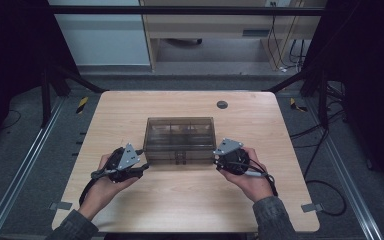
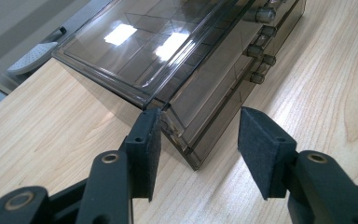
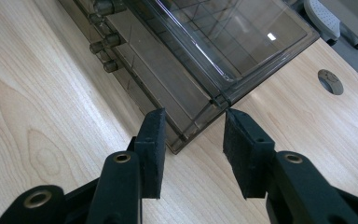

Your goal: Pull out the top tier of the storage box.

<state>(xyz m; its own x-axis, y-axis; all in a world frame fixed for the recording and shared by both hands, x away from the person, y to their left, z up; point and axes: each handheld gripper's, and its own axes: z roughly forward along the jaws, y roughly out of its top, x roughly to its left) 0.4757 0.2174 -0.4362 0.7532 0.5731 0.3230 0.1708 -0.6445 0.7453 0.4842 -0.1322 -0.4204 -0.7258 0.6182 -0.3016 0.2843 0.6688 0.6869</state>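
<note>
Pale wooden table (image 1: 130,205) under dim light, and we have our left gripper (image 2: 198,135) parked at the near left corner of the smoky transparent drawer box (image 1: 180,134), jaws partly apart with that corner sitting between the pads, one pad right against the lid's edge, though we cannot tell whether it presses. Our right gripper (image 3: 193,135) mirrors it at the near right corner, jaws likewise partly apart and straddling the corner, no clear squeeze. Out from there, the box sits mid-table, small drawer knobs (image 2: 261,46) facing us, a round grommet hole (image 1: 222,104) beyond it.
</note>
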